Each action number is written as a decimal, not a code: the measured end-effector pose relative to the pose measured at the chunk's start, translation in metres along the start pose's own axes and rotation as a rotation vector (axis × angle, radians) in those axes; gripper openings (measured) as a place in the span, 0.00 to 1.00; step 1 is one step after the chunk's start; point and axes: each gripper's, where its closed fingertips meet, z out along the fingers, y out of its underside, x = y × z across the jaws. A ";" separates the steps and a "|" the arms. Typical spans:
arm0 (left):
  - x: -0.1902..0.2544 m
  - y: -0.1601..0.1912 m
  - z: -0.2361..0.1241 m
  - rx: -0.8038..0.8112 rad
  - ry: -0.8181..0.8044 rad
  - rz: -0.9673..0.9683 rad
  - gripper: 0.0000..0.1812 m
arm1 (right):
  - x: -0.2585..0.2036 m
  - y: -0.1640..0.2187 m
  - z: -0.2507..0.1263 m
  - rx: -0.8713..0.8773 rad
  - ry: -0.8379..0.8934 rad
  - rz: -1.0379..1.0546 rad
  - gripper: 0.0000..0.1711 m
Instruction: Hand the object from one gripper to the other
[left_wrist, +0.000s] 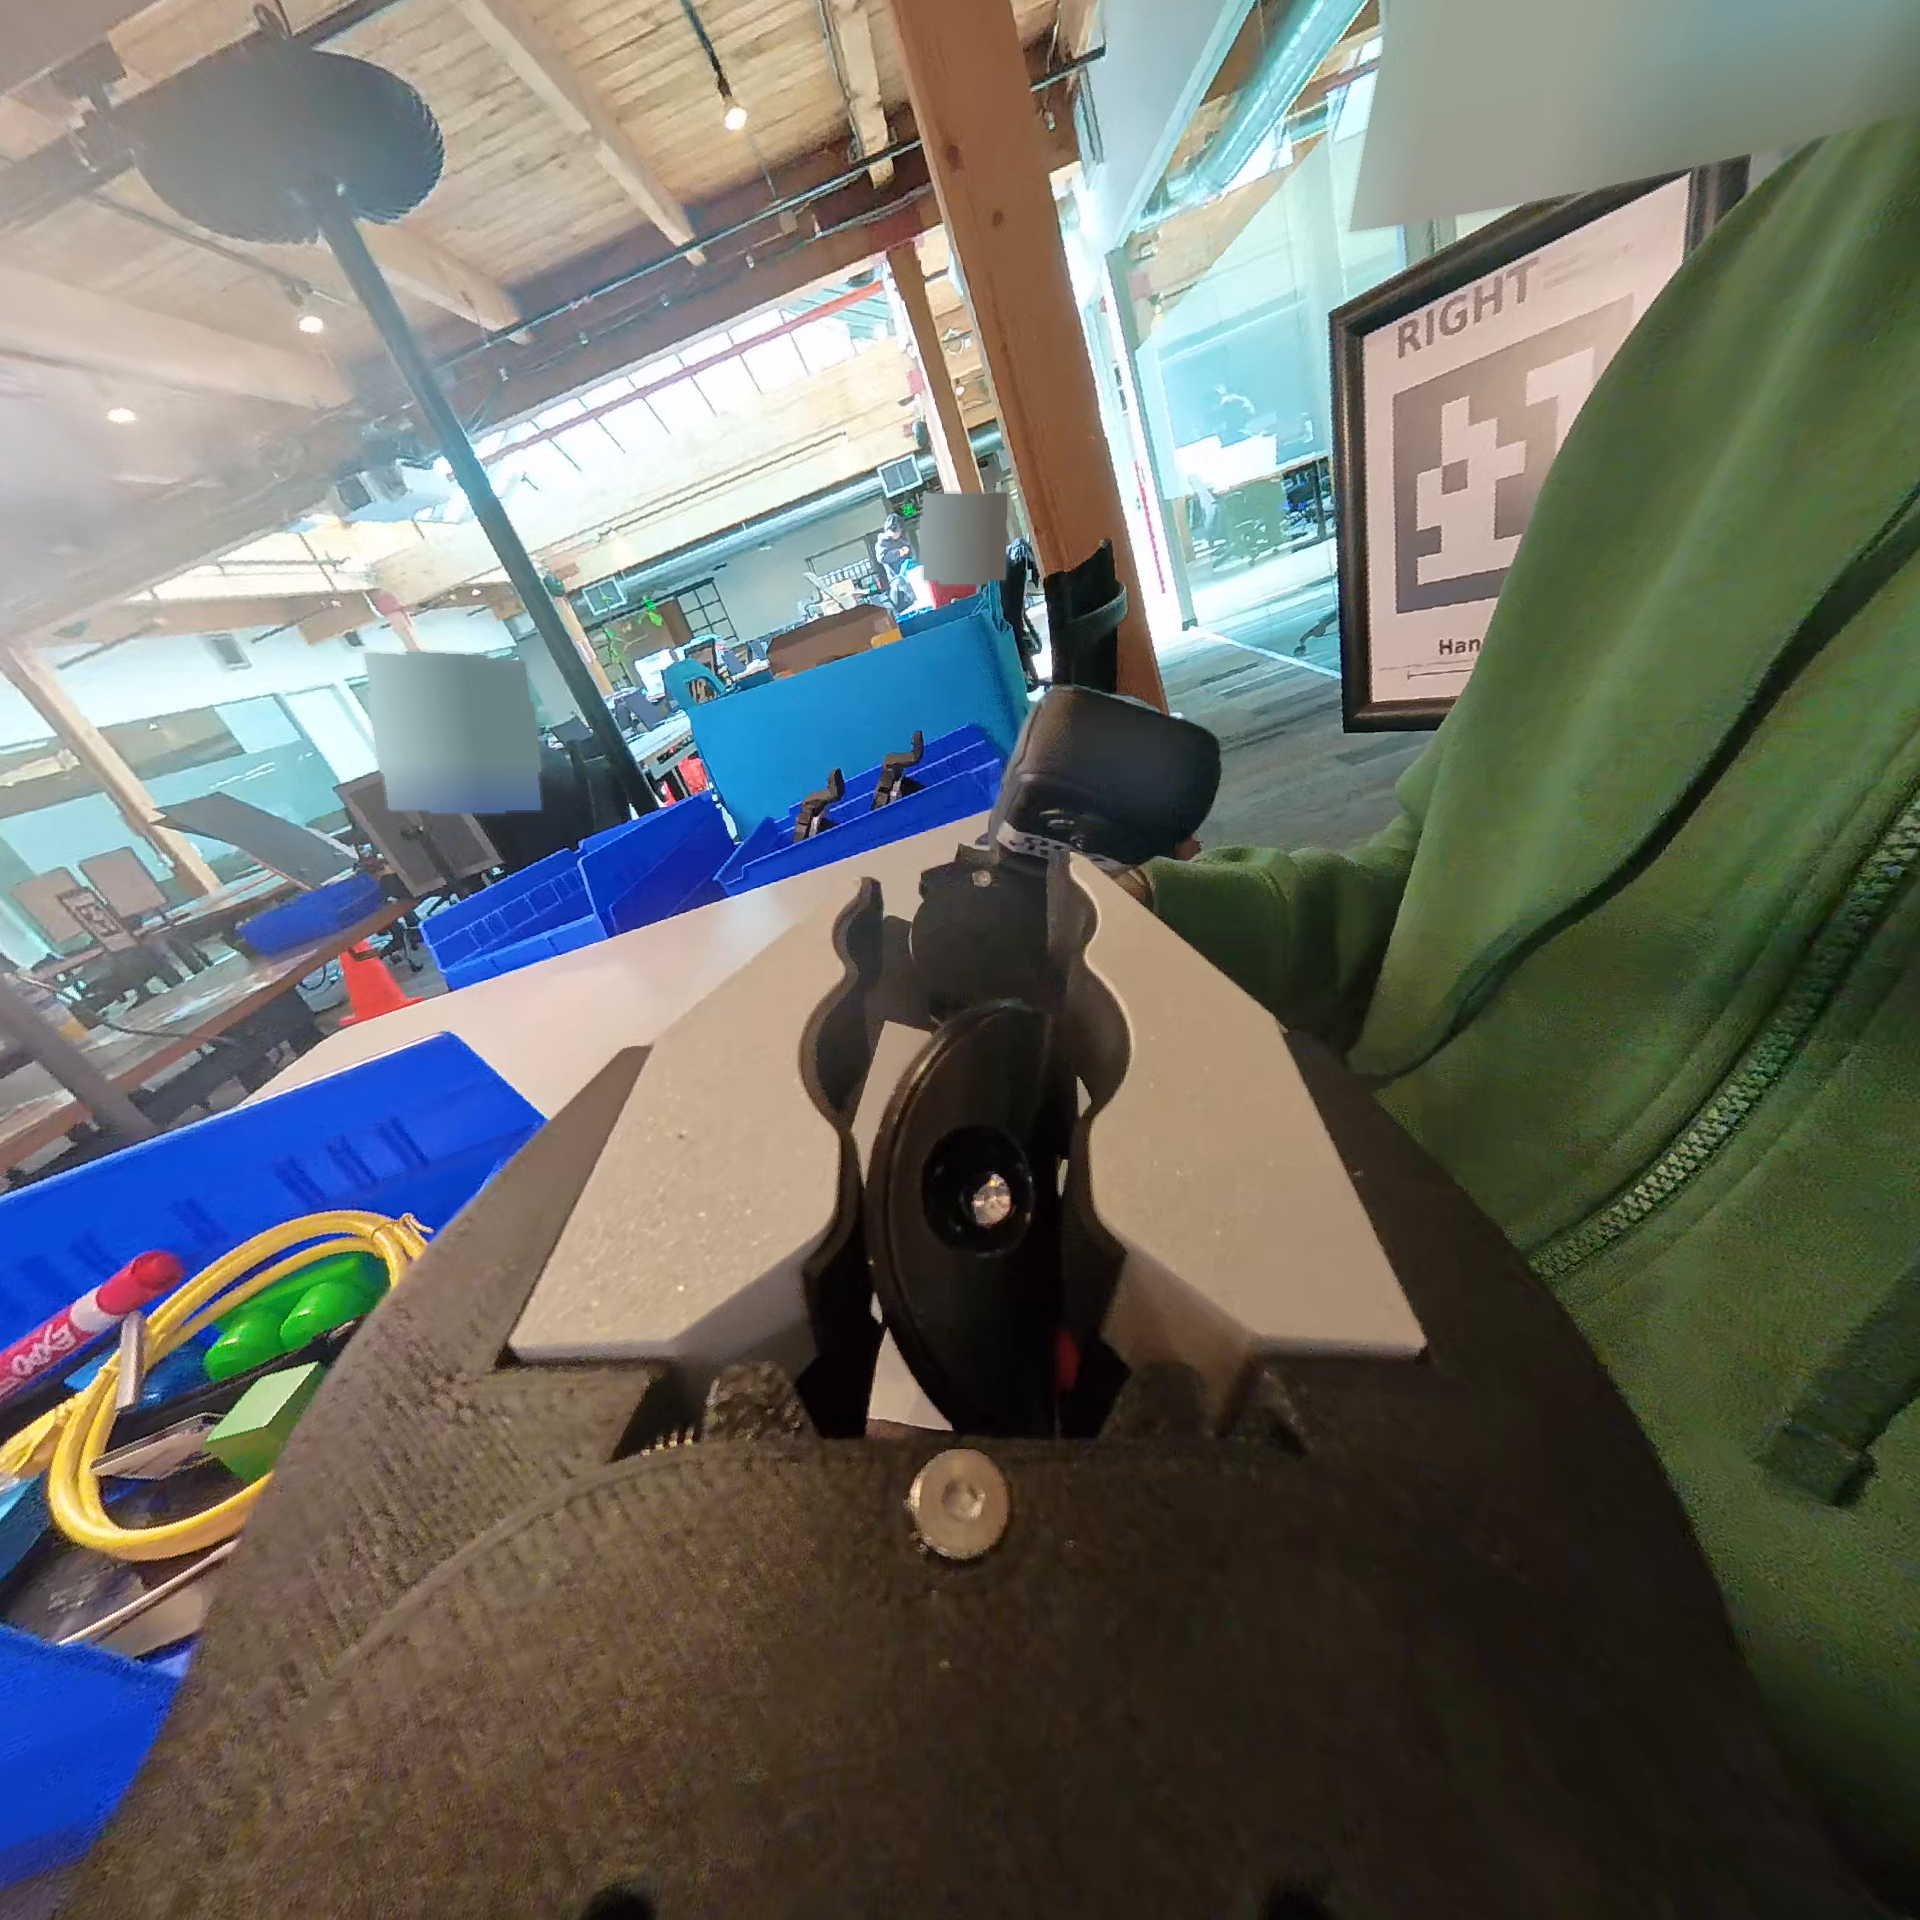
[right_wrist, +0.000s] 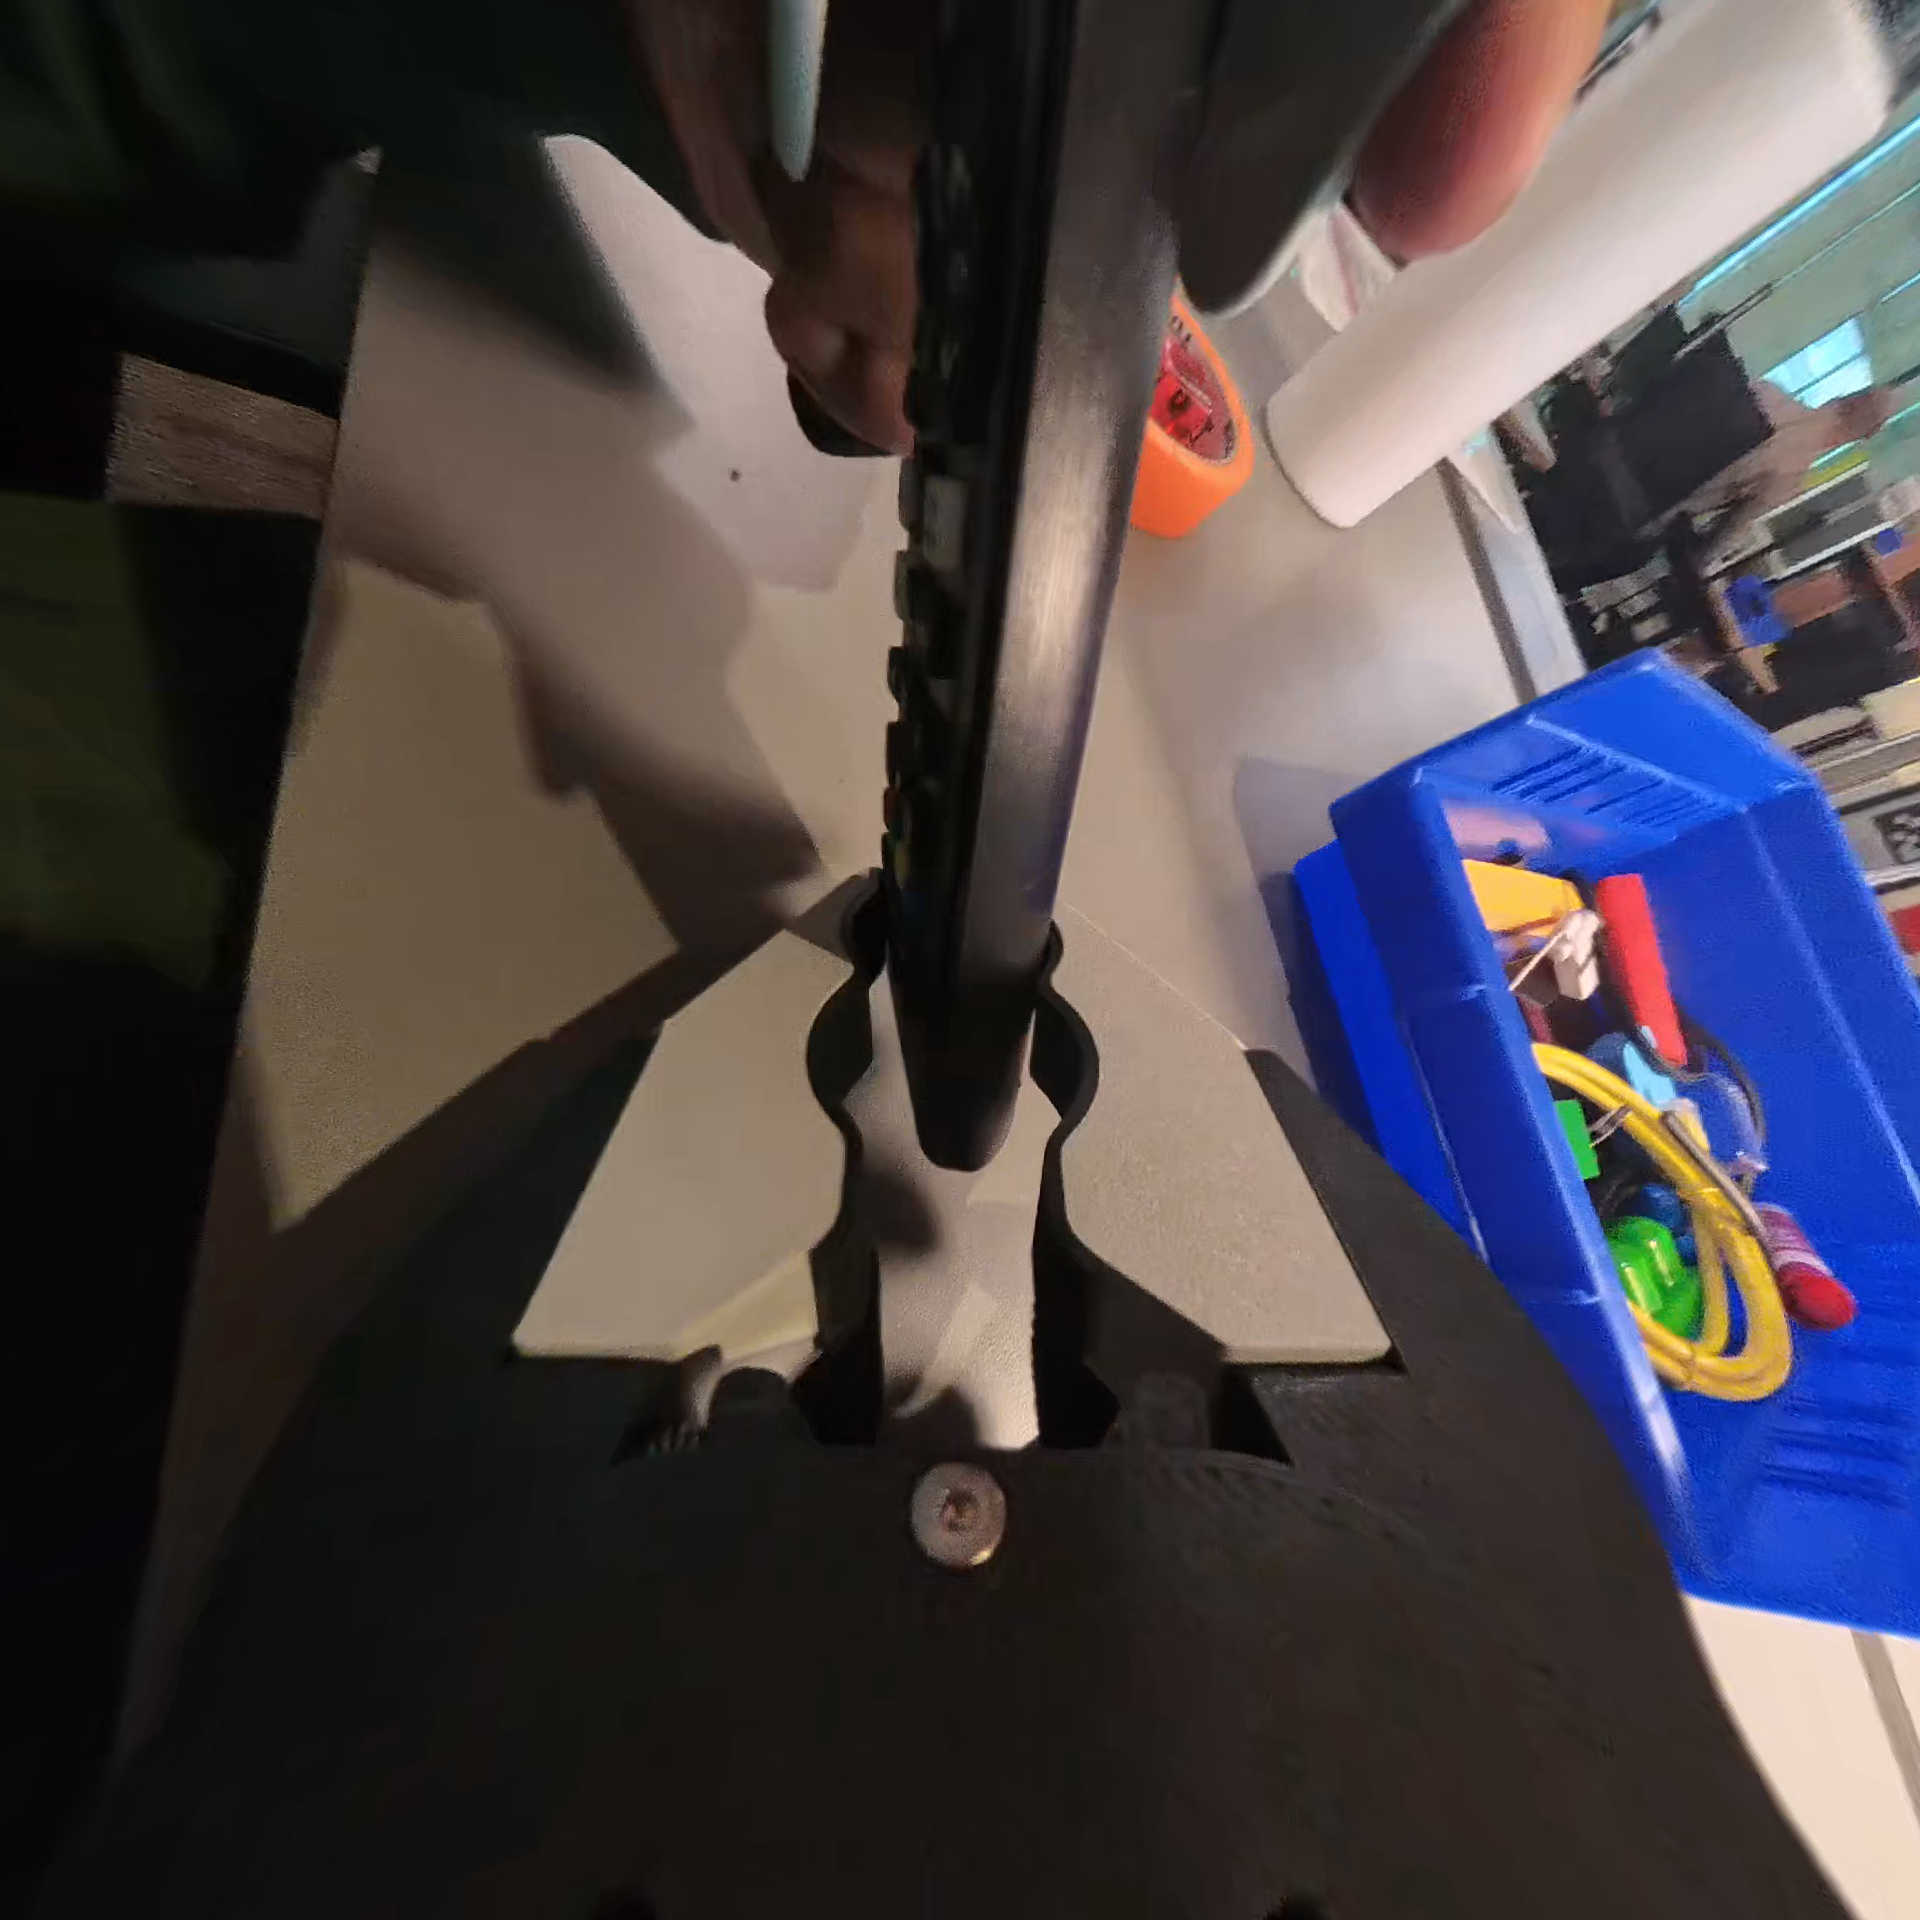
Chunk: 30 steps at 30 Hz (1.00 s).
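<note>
Right wrist view: right gripper (right_wrist: 961, 966) clamped long black remote control (right_wrist: 997, 644) | left wrist view: left gripper (left_wrist: 971, 997) clenched on black oval-based camera mount (left_wrist: 966, 1195) | blue plastic bin (right_wrist: 1766, 1143) near.

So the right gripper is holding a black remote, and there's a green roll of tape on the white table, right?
Not quite. The roll of tape is orange, not green; the right wrist view shows it. The right gripper does hold the black remote, above the white table.
</note>
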 end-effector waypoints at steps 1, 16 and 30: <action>0.000 0.000 -0.001 0.001 -0.001 0.002 0.18 | 0.000 0.000 0.000 0.005 -0.002 0.002 0.15; -0.017 0.045 -0.011 -0.253 -0.107 0.104 0.22 | 0.026 0.007 -0.014 0.036 0.097 0.066 0.17; -0.030 0.101 -0.012 -0.569 -0.174 0.295 0.25 | 0.034 0.028 -0.006 -0.098 0.183 -0.032 0.15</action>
